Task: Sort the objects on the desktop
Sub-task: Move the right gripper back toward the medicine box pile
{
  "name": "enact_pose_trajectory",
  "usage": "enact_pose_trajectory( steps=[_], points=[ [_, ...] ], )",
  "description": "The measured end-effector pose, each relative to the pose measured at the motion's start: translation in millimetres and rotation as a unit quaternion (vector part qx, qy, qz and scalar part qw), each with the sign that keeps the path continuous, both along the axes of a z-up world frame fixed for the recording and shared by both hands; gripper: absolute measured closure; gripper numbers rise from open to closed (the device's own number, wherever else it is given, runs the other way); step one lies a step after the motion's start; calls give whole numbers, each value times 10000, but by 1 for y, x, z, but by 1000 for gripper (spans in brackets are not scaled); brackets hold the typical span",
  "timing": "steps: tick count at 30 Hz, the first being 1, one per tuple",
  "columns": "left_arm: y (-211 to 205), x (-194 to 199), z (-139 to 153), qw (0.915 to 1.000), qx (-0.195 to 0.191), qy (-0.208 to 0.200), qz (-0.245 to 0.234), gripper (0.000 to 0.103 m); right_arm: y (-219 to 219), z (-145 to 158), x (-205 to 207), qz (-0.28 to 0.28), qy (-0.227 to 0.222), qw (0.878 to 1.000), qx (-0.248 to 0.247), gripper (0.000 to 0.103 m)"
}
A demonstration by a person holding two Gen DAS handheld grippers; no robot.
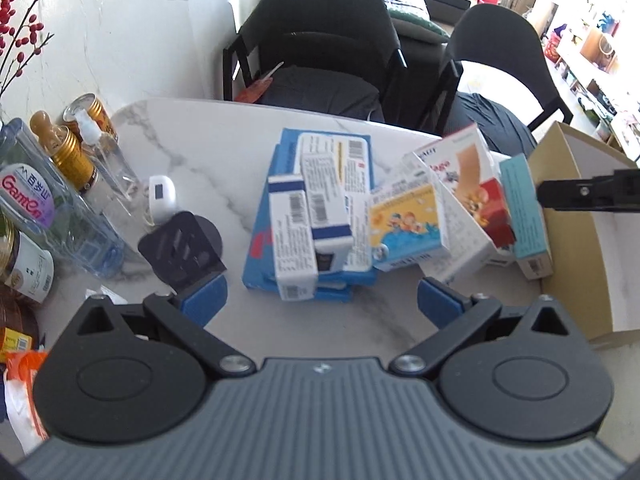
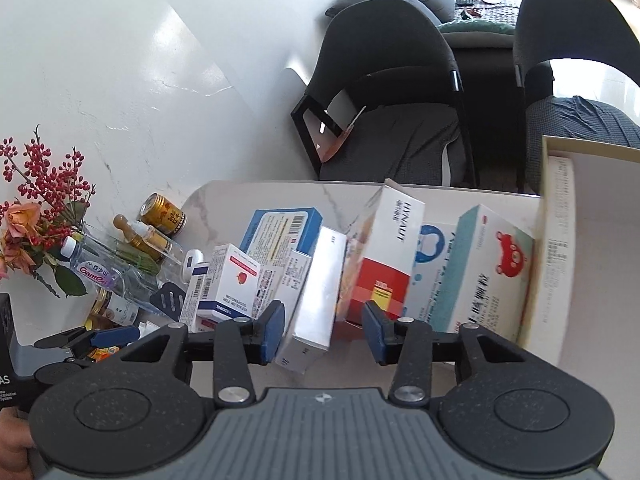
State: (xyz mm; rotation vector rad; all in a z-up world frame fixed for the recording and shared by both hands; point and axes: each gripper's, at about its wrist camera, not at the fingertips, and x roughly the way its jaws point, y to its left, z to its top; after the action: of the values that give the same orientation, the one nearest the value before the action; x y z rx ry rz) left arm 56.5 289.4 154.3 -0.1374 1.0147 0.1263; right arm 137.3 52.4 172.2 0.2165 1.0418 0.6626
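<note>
Right gripper (image 2: 324,330), jaws part open and holding nothing, sits just before the leaning white box (image 2: 316,300), long axis running away toward the table's (image 1: 192,148) far edge; left gripper (image 1: 322,300), wide and empty, faces the stacked boxes (image 1: 316,216).

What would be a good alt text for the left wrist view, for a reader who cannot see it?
The open left gripper hovers above a marble table, its blue pads empty, over a pile of medicine boxes. More boxes lean against a cardboard box at right; bottles and cans stand at left, two dark chairs behind.
</note>
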Motion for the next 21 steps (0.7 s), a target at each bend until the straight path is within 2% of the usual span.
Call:
enact_pose_trajectory(
  steps=[7,12,16,21],
  points=[
    [25,16,-3,9997,-62,-218,136,0,60,-4,32,159,32,9998,-127,56],
    [40,24,-8,9994,-69,-264,218,0,95,-17,54,141,298,9994,-93,56],
    [46,29,-15,9995,-94,-239,165,0,136,-30,75,270,442,9981,-339,56],
    [46,32,-29,9987,-446,-241,-91,0,188,-43,100,625,576,9948,-569,56]
  ],
)
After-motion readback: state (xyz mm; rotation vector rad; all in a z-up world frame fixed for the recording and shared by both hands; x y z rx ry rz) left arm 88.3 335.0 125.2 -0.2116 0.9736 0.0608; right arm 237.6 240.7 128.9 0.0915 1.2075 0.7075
